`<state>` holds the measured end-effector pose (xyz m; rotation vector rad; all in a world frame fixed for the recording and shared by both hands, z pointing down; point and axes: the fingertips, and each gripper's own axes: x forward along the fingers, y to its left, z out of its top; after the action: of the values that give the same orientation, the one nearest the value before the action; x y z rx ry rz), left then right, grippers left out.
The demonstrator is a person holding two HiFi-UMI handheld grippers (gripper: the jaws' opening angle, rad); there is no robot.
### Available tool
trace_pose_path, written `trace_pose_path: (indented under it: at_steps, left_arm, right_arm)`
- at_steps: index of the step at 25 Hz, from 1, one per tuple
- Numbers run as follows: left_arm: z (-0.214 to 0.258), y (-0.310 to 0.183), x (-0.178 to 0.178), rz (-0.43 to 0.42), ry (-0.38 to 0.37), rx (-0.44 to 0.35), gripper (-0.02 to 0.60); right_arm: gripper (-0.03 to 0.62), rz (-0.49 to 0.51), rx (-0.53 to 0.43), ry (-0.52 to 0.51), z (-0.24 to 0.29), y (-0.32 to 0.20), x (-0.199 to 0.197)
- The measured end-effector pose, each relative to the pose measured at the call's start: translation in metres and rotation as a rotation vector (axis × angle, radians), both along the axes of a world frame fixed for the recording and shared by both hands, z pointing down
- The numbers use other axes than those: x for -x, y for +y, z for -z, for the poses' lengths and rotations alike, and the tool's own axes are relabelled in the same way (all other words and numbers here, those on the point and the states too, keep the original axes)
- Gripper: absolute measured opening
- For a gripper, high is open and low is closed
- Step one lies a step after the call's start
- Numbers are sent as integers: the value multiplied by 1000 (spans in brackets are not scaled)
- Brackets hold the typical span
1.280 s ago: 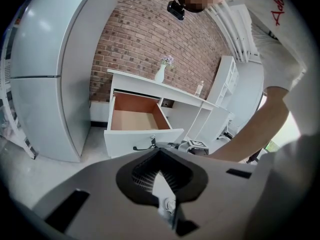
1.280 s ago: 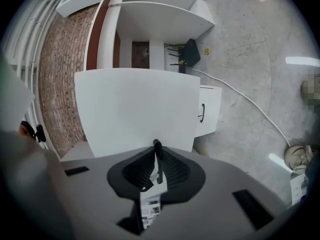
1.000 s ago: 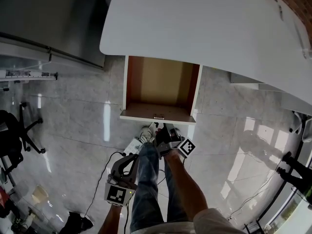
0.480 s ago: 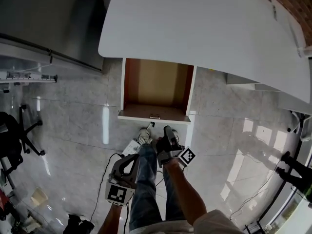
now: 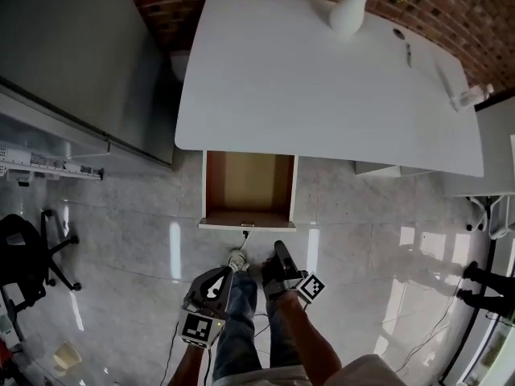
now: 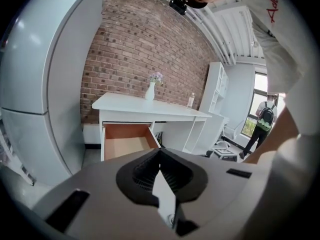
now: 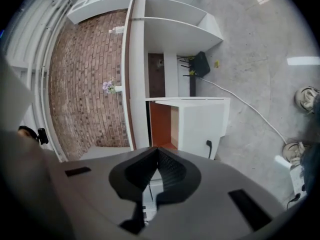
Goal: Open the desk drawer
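Observation:
The white desk (image 5: 322, 79) has its drawer (image 5: 245, 185) pulled out, showing a bare orange-brown inside and a white front panel (image 5: 247, 225). Both grippers hang over the floor in front of it, beside the person's legs and apart from the drawer. My left gripper (image 5: 226, 273) is shut with nothing in it. The jaws of my right gripper (image 5: 278, 249) are closing and meet at the tips, also holding nothing. In the left gripper view the open drawer (image 6: 127, 141) lies beyond my left gripper (image 6: 160, 152). The right gripper view shows the drawer (image 7: 172, 126) turned sideways past my right gripper (image 7: 157, 151).
A white vase (image 5: 350, 10) with flowers stands at the desk's back edge by the brick wall. A tall grey cabinet (image 5: 72, 55) stands left of the desk and an office chair (image 5: 28, 248) at far left. A cable (image 5: 245, 236) lies on the floor below the drawer. Another person (image 6: 263, 121) stands far right.
The head view has risen and pulled back, so the desk and drawer look smaller and the vase shows. Both grippers came up and sit a little farther from the drawer front. The drawer stays open.

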<state>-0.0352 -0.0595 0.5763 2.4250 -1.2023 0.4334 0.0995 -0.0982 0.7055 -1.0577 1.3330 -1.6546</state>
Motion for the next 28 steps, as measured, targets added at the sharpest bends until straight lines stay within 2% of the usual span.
trace_pose_path:
  at_steps: [4,7,9,13,17,24,28]
  left_arm:
    - [32,3,-5,-18,13,-9,12]
    - [51,-6,-5,-45,19,-36,12]
    - [65,-17,1,-58,23,-67,12]
    - [103,-10,17,-66,26,-82,12]
    - [133,-24,22,-68,33,-125,12]
    - [163,-41,27,-60,52,-160,12]
    - [169,-39,19,-88,66,-149,12]
  right_arm:
    - [17,8,-48,23,49,-1,-5]
    - [17,41,-127,74,91,-18,-4]
    - [17,42,-188,101,120,-32,-1]
    - [18,33,-235,134,175,-23,7]
    - [17,28,-303,160,221,-31,9]
    - [18,41,-352,190,259,-29,16]
    - [18,70,-375,302,272,-17,5]
